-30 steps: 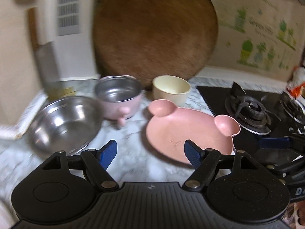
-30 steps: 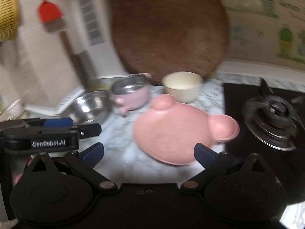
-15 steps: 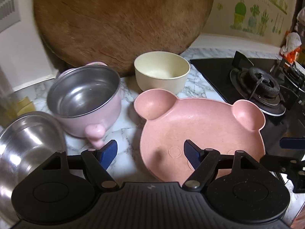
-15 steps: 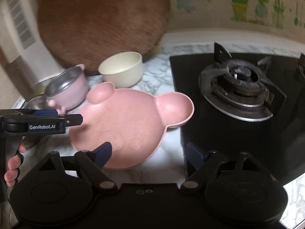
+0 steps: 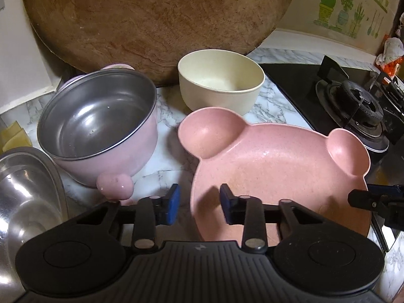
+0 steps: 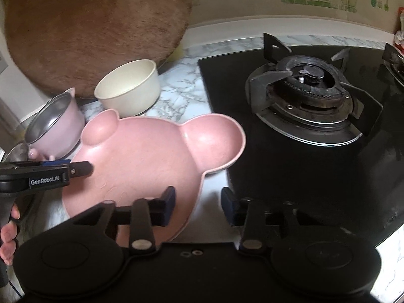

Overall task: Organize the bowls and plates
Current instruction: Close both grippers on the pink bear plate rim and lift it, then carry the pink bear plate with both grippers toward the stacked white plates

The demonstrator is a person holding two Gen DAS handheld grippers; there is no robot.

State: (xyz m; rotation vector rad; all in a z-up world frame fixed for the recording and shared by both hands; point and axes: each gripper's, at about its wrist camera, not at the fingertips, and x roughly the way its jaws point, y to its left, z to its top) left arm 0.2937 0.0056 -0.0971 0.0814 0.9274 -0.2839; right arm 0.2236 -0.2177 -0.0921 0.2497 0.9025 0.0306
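Closing jaws astride pink plate (image 5: pixel 277 166) rim

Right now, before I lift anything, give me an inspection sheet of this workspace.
Surface: white marble-pattern counter, dry-looking.
Job's things: pink bear-shaped plate; cream round bowl; pink steel-lined pot; steel basin.
Clutter: round wooden chopping board leaning on wall.
Grippers: left gripper closing astride the plate's left rim; right gripper closing astride its right rim.
Cables: nothing seen.
Surroundings: black gas hob, unlit.
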